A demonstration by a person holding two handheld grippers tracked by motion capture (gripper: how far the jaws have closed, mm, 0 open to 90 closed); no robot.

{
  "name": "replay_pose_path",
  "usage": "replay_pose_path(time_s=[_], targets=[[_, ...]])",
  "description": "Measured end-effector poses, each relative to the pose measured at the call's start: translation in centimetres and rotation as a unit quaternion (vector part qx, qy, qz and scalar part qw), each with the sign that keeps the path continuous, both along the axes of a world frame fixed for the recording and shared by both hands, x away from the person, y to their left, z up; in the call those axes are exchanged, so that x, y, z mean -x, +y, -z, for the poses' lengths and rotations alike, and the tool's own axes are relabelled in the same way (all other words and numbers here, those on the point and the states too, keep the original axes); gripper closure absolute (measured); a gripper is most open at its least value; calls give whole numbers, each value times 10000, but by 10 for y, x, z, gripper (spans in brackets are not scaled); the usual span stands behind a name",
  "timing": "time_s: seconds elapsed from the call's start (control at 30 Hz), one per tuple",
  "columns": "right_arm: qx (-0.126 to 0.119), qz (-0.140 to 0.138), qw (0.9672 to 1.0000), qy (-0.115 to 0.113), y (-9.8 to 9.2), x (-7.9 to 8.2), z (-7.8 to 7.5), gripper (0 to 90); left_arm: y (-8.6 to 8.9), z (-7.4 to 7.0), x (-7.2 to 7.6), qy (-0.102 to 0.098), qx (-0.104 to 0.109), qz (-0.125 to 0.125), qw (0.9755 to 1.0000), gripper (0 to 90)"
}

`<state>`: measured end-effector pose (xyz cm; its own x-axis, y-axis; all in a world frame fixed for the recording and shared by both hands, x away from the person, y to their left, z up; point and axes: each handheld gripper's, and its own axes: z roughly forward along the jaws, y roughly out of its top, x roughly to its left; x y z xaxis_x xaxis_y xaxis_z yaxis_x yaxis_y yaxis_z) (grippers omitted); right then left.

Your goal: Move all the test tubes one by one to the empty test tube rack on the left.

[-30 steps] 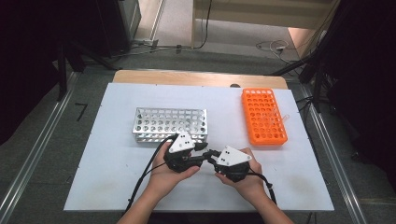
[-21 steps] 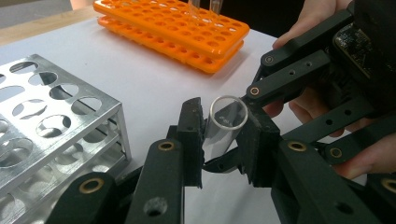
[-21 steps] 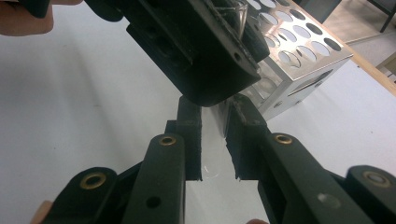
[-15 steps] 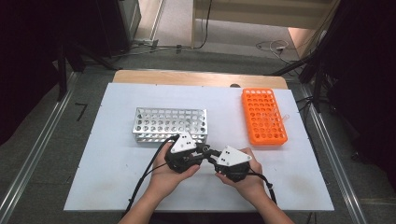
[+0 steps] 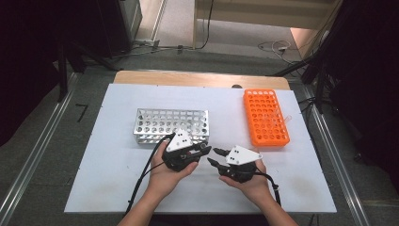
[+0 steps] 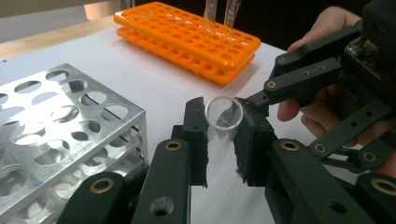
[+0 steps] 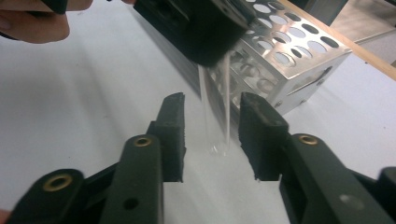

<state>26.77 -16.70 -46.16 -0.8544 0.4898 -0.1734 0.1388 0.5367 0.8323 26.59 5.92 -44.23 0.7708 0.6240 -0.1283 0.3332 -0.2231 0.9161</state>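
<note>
Two hand-held grippers meet over the counter (image 5: pixel 117 188): our left hand-held gripper (image 6: pixel 224 135) is clamped on the clear tube (image 6: pixel 224 114), while our right hand-held gripper (image 7: pixel 210 133), jaws just opening, straddles it loose, so left carries it toward the metal rack (image 5: pixel 170 125).

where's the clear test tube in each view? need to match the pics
High view: too small to make out; it would sit where the left gripper meets the right gripper.
Left gripper view: clear test tube at centre, open mouth toward the camera, clamped between the fingers.
Right gripper view: hanging at centre between the parted fingers, untouched.
Shared landmark: metal rack.
</note>
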Motion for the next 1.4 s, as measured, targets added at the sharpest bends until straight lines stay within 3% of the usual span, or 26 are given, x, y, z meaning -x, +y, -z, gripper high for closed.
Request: replay_pose_path(time_s=[0.2, 0.33, 0.6, 0.8, 0.93, 1.1, 1.4], targets=[[-409, 187, 9988, 202, -18, -4, -2, 447, 5, -4, -2, -54, 58, -94, 9999, 760], [-489, 388, 9978, 202, -26, -6, -3, 386, 9, -7, -4, -74, 84, -146, 9998, 760], [-841, 784, 9929, 309, -60, -6, -7, 266, 21, -18, -10, -160, 172, -270, 9994, 760], [-925, 1182, 9881, 341, -81, -6, -6, 84, 27, -26, -18, -195, 214, -332, 9990, 760], [-956, 1242, 9869, 382, -90, -6, -4, 12, 31, -31, -25, -216, 230, -376, 9988, 760], [-1105, 1273, 9848, 407, -100, -4, -4, 0, 35, -34, -33, -232, 287, -445, 9983, 761], [-1145, 1357, 9829, 495, -115, -1, -1, 0, 38, -46, -46, -311, 308, -538, 9976, 760]])
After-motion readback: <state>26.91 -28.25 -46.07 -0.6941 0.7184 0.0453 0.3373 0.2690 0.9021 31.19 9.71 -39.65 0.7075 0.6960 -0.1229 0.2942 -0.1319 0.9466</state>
